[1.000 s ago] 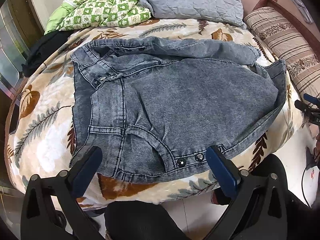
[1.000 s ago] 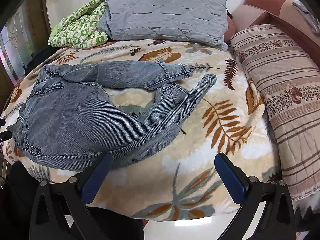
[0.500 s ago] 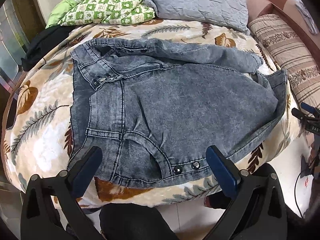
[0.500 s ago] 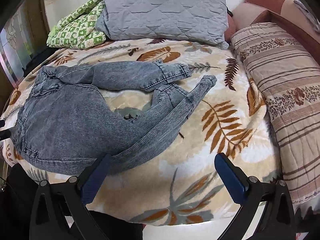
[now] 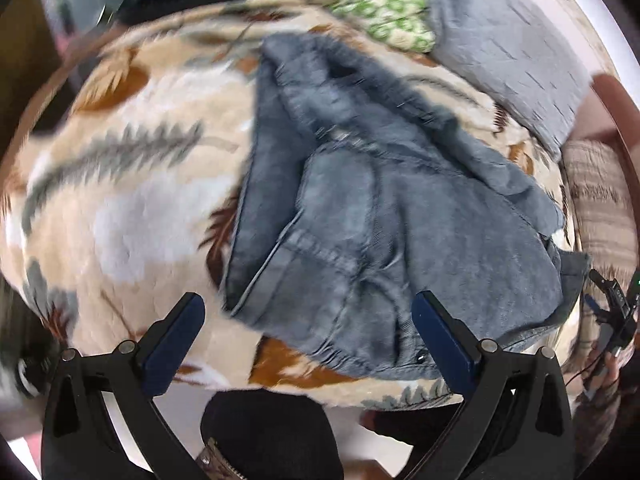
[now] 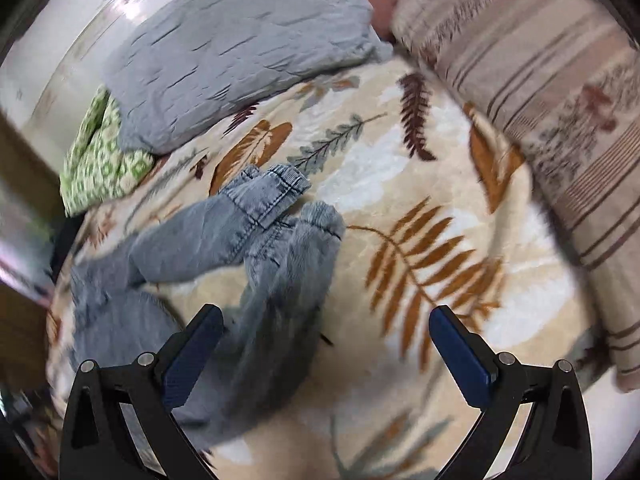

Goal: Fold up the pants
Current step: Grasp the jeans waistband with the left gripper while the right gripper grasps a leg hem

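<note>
Grey-blue denim pants (image 5: 384,216) lie crumpled on a bed covered by a leaf-print blanket (image 5: 132,184). In the left wrist view the waist end lies nearest, its band just ahead of my left gripper (image 5: 308,320), which is open with nothing between its blue pads. In the right wrist view the two leg cuffs (image 6: 296,208) of the pants (image 6: 208,248) point up and right, side by side. My right gripper (image 6: 326,334) hovers open over the nearer leg and the blanket (image 6: 420,248). Both views are motion-blurred.
A grey quilted pillow (image 6: 240,48) and a green patterned blanket (image 6: 100,160) lie at the head of the bed. A striped bolster (image 6: 560,120) runs along the right side. The other gripper (image 5: 616,312) and a hand show at the left wrist view's right edge. A dark knee (image 5: 272,436) is below.
Both grippers have swung and tilted and come closer to the pants. The left view now faces the waist from the left, the right view now looks onto the leg cuffs. Both stay open.
</note>
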Action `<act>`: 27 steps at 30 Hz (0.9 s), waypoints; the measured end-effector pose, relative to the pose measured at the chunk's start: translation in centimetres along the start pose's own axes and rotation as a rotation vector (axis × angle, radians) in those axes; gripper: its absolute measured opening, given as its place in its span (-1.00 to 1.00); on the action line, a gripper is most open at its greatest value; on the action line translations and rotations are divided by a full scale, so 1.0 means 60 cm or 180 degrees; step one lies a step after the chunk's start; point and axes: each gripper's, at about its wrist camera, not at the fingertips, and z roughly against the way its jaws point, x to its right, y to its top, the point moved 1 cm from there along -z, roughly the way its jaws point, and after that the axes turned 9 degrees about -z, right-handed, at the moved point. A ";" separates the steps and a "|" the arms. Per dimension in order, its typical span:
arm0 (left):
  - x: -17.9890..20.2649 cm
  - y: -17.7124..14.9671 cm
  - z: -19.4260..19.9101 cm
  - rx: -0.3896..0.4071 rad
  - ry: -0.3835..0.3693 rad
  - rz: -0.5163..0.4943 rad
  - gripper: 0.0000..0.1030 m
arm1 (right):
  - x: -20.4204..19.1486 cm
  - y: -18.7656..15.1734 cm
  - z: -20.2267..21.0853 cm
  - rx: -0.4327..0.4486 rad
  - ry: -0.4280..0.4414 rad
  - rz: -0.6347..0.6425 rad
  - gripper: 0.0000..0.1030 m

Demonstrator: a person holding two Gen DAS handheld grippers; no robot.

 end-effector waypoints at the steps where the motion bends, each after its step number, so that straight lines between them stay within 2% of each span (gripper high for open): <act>1: -0.006 -0.006 -0.009 -0.0050 -0.0048 0.0073 1.00 | -0.002 0.005 -0.015 -0.0068 0.0041 -0.0055 0.99; 5: -0.013 -0.024 -0.059 -0.0350 -0.0437 0.0350 1.00 | -0.009 0.007 -0.065 -0.0237 0.0076 -0.0145 0.99; 7: -0.012 -0.029 -0.075 -0.0392 -0.0712 0.0516 0.99 | -0.005 0.003 -0.078 -0.0263 0.0126 -0.0197 0.91; 8: -0.012 -0.029 -0.079 -0.0364 -0.0872 0.0611 0.77 | 0.001 0.002 -0.082 -0.0268 0.0150 -0.0241 0.82; 9: -0.010 -0.027 -0.080 -0.0344 -0.0974 0.0656 0.42 | 0.008 0.001 -0.083 -0.0277 0.0211 -0.0295 0.45; 10: -0.011 -0.025 -0.078 -0.0329 -0.0967 0.0661 0.26 | 0.015 0.000 -0.082 -0.0295 0.0299 -0.0340 -0.21; 11: -0.009 -0.020 -0.074 -0.0288 -0.0933 0.0648 -0.14 | 0.025 0.000 -0.078 -0.0311 0.0418 -0.0399 -0.83; 12: -0.008 -0.016 -0.066 -0.0231 -0.0919 0.0627 -0.60 | 0.032 0.000 -0.068 -0.0270 0.0450 -0.0428 -0.87; 13: -0.010 -0.013 -0.062 -0.0201 -0.0930 0.0622 -0.75 | 0.036 0.001 -0.057 -0.0214 0.0474 -0.0437 -0.87; 16: -0.010 -0.009 -0.035 -0.0066 -0.0912 0.0563 -0.78 | 0.057 -0.009 0.004 0.0045 0.0648 -0.0455 -0.87; 19: -0.007 -0.017 -0.021 -0.0063 -0.0824 0.0440 -0.78 | 0.089 -0.042 0.051 0.0159 0.0673 -0.0500 -0.87; 24: -0.021 -0.043 -0.045 -0.0294 -0.0640 0.0378 -0.78 | 0.170 -0.123 0.042 -0.0073 0.0433 -0.0744 -0.82; 27: -0.038 -0.055 -0.051 -0.0413 -0.0592 0.0383 -0.78 | 0.205 -0.155 0.026 -0.0209 0.0260 -0.0940 -0.58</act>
